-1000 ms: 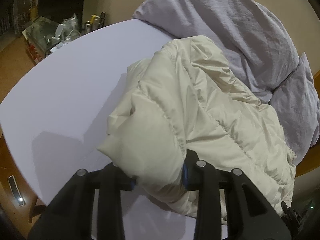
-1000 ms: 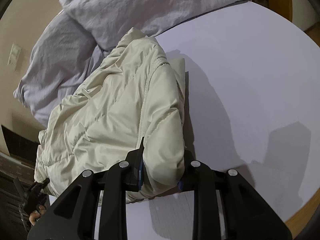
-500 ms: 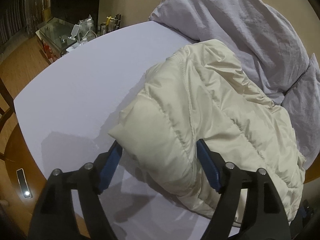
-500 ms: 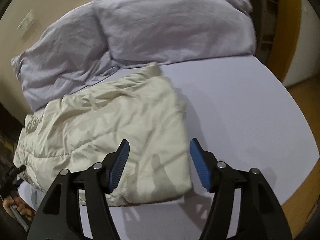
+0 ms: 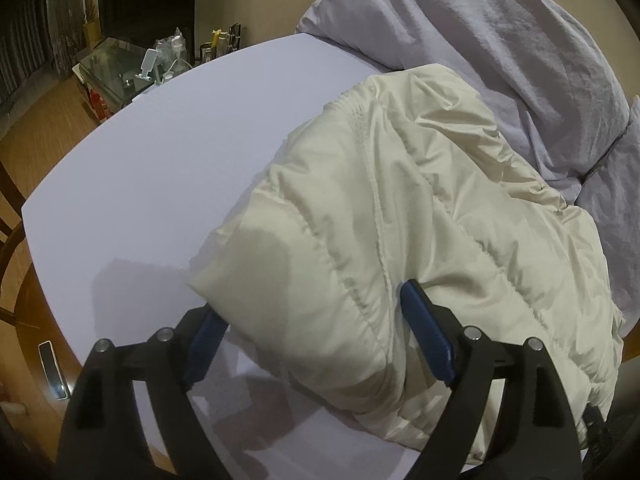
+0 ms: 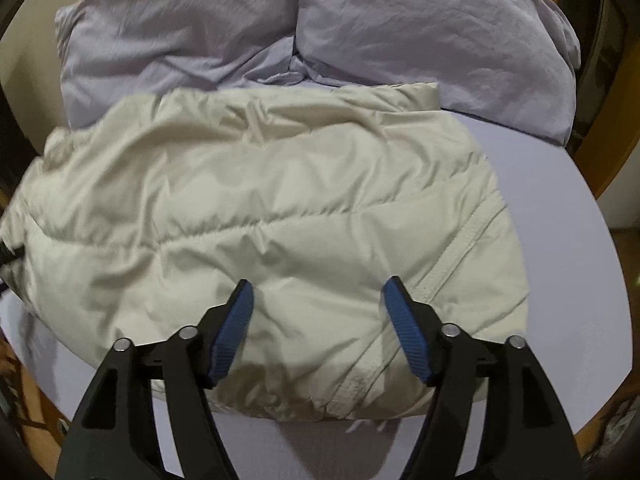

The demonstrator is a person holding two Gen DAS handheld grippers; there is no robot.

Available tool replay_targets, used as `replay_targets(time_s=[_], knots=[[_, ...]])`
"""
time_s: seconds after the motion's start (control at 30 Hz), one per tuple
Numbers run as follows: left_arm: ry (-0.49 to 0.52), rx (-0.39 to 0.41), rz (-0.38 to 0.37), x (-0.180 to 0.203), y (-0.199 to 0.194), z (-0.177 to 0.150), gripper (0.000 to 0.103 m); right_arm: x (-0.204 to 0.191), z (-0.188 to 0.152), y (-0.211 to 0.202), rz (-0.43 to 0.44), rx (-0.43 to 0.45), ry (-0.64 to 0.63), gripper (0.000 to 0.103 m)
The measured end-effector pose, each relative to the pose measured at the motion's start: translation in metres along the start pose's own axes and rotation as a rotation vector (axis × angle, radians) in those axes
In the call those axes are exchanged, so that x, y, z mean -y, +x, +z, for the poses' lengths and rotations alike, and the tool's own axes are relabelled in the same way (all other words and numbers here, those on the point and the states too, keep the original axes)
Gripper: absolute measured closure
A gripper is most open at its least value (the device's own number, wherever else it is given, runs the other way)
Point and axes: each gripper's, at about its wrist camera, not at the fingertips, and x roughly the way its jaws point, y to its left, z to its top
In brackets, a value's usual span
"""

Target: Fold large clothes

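Note:
A cream quilted puffer jacket (image 5: 400,220) lies folded in a bundle on the pale lilac bed sheet (image 5: 160,152). It also shows in the right wrist view (image 6: 260,208). My left gripper (image 5: 312,332) is open, its blue-padded jaws straddling the jacket's near corner without pinching it. My right gripper (image 6: 320,328) is open, held just above the jacket's near edge, holding nothing.
Two lilac pillows (image 6: 400,32) lie behind the jacket, touching its far edge. A glass side table with small items (image 5: 132,68) stands beyond the bed's far corner. A wooden floor (image 5: 36,140) with a phone (image 5: 52,372) on it lies to the left. Bare sheet (image 6: 560,200) lies to the right.
Both grippers have let go of the jacket and opened. The jacket has settled flat on the sheet. The right gripper has swung round to face the jacket's long side.

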Motion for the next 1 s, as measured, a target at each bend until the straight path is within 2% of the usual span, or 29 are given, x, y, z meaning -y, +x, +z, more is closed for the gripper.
replay_targets(time_s=[0.1,0.13,0.17,0.2,0.23,0.27,0.33,0.43,0.53,0.73,0.9,1.0], knots=[[-0.024,-0.003,-0.02,-0.001,0.002,0.0,0.019,-0.014,-0.009,0.008,-0.056,0.019,-0.071,0.026],[-0.037,-0.004,-0.03,-0.001,0.003,0.0,0.023,-0.017,-0.011,0.01,-0.068,0.027,-0.085,0.025],[-0.06,-0.006,-0.06,-0.002,0.004,-0.001,0.027,-0.019,-0.013,0.012,-0.08,0.035,-0.096,0.025],[-0.079,-0.008,-0.091,-0.003,0.005,-0.001,0.039,-0.02,-0.013,0.013,-0.085,0.038,-0.1,0.024],[-0.094,-0.007,-0.11,-0.003,0.004,-0.002,0.045,-0.021,-0.013,0.013,-0.089,0.04,-0.102,0.024],[-0.097,0.002,-0.107,-0.001,0.003,-0.003,0.048,-0.021,-0.013,0.014,-0.09,0.039,-0.103,0.024],[-0.093,0.018,-0.104,0.004,-0.002,-0.002,0.061,-0.02,-0.012,0.015,-0.088,0.036,-0.108,0.024],[-0.109,0.028,-0.136,0.007,-0.011,0.001,0.071,-0.02,-0.011,0.015,-0.079,0.034,-0.11,0.024],[-0.115,0.047,-0.178,0.011,-0.022,0.005,0.076,-0.021,-0.011,0.015,-0.076,0.032,-0.11,0.024],[-0.066,0.129,-0.318,0.042,-0.067,0.012,0.079,-0.019,-0.007,0.015,-0.064,0.023,-0.106,0.024],[0.041,0.182,-0.429,0.089,-0.105,0.011,0.079,-0.018,-0.005,0.015,-0.052,0.016,-0.089,0.024],[0.11,0.198,-0.47,0.119,-0.121,0.005,0.08,-0.016,-0.005,0.014,-0.04,0.014,-0.08,0.024]])
